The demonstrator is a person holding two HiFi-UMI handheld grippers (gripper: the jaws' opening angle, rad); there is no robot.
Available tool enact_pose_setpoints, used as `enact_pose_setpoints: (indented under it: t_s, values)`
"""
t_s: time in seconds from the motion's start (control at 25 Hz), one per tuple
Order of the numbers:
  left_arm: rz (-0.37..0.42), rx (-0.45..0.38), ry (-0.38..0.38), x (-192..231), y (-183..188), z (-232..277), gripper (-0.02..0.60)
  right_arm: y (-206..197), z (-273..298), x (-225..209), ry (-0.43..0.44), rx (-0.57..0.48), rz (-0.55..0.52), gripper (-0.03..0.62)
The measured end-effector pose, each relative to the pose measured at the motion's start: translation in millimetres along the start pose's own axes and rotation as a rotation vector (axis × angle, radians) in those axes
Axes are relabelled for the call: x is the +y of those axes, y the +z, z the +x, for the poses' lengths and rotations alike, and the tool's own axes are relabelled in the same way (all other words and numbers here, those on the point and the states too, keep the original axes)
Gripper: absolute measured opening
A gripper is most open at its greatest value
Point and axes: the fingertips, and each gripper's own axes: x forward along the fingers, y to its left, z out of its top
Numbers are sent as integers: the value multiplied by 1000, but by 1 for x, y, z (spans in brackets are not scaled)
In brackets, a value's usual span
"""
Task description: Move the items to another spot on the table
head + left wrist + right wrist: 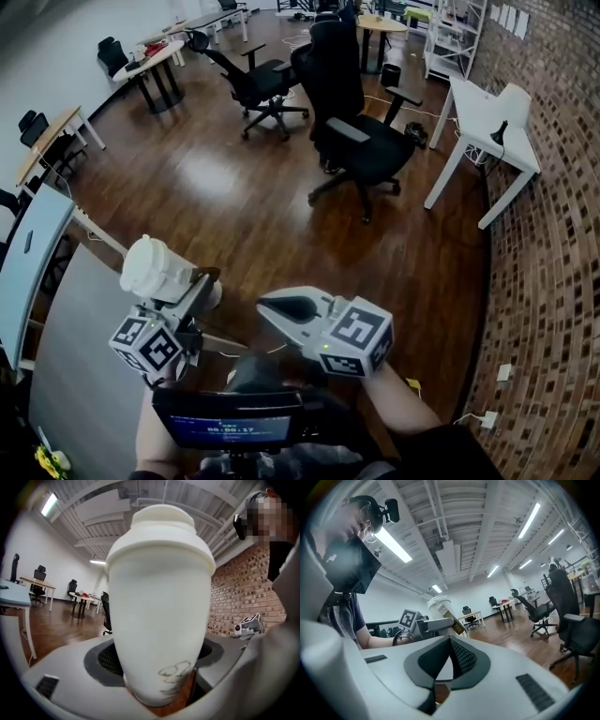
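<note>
The white lidded cup [159, 606] is up in the air over the wooden floor [253, 187], beside the grey desk [84, 375]. A faint scrawl low on its side is unreadable. The left hand-held gripper [194, 287] pinches its lower body. The right hand-held gripper [449, 657] is pressed together and empty.

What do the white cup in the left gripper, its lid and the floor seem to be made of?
The cup looks like paper or coated card, perhaps plastic: matte white wall, faint printed drawing near the base. The lid looks like moulded plastic: smooth, stepped dome. The floor looks like varnished wood or laminate: brown planks, glare.
</note>
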Motion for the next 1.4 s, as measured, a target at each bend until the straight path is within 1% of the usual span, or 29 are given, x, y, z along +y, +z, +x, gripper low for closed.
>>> enact_pose_setpoints:
  t_s: [0.08, 0.28, 0.36, 0.44, 0.52, 0.64, 0.68, 0.76, 0.84, 0.88, 1.0, 1.12, 1.2, 1.32, 1.4]
  values:
    - [7, 8, 13, 0, 3, 8, 425, 1, -3, -7, 3, 10, -2, -17]
    - [-50, -12, 50, 20, 6, 26, 425, 7, -3, -33, 21, 23, -28, -17]
    - [-45, -16, 61, 32, 6, 37, 425, 9, 3, -48, 29, 25, -32, -17]
    - [-29, -34, 77, 49, 14, 45, 425, 16, 22, -59, 58, 34, -62, -17]
    - [-32, -65, 100, 73, 26, 45, 425, 24, 51, -62, 101, 60, -85, -17]
    - [-63, -105, 120, 122, 40, 40, 425, 28, 104, -61, 180, 88, -89, -17]
    - [-86, -124, 123, 139, 42, 38, 425, 26, 120, -62, 214, 113, -102, -17]
    - [-159, -178, 128, 175, 44, 32, 425, 17, 152, -70, 268, 169, -134, -17]
    - [-218, -223, 139, 212, 46, 25, 425, 11, 183, -83, 271, 190, -146, -17]
    - [-230, -234, 146, 229, 48, 23, 425, 12, 199, -90, 267, 193, -147, -17]
    - [-217, -233, 167, 267, 59, 23, 425, 26, 239, -103, 282, 197, -165, -17]
    - [-184, -241, 201, 294, 84, 27, 425, 47, 277, -116, 323, 190, -163, -17]
    - [-168, -257, 235, 310, 97, 23, 425, 57, 303, -116, 387, 193, -163, -17]
    - [-142, -273, 293, 341, 112, 11, 425, 62, 347, -117, 479, 196, -217, -17]
    - [-132, -285, 350, 359, 115, 3, 425, 60, 375, -122, 535, 222, -223, -17]
